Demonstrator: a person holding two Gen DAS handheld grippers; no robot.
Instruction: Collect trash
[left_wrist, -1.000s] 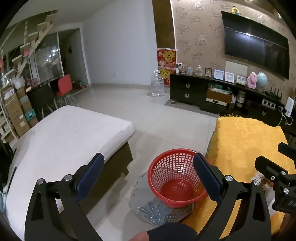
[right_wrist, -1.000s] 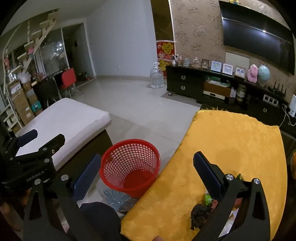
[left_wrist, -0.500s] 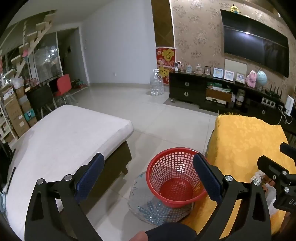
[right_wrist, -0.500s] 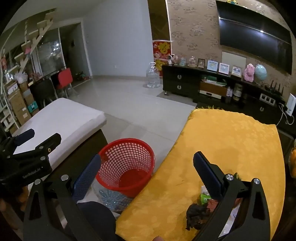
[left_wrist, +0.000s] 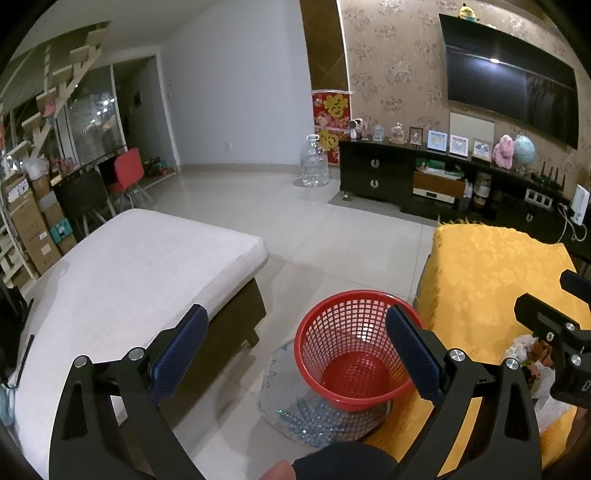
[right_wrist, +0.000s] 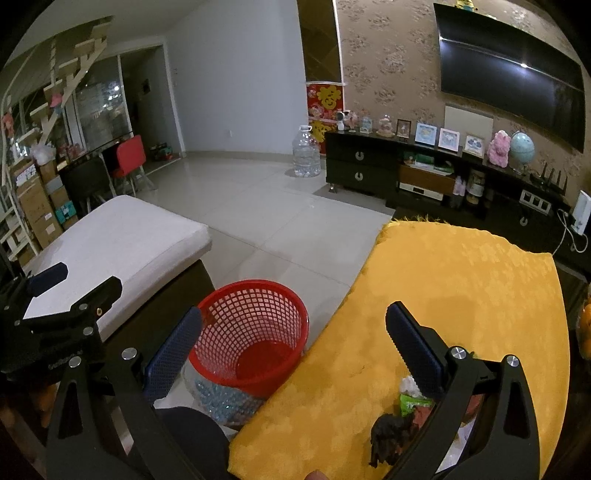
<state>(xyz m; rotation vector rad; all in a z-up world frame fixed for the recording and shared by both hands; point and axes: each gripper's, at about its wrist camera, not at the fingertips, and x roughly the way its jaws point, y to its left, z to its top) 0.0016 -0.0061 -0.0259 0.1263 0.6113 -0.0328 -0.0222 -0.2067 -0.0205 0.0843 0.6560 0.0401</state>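
Observation:
A red mesh basket stands empty on the floor beside a table with a yellow cloth; both show in the right wrist view too, basket, cloth. A pile of trash, dark scraps, green wrapper and white paper, lies on the cloth's near edge under my right gripper's right finger. It also shows in the left wrist view. My left gripper is open and empty over the floor by the basket. My right gripper is open and empty above the cloth's left edge.
A low bed with a white mattress stands left of the basket. A clear bag of blue bits lies under the basket. A dark TV cabinet and a water jug stand at the far wall.
Both grippers have drifted slightly; the right wrist view has shifted right, showing more of the trash pile. Both stay open.

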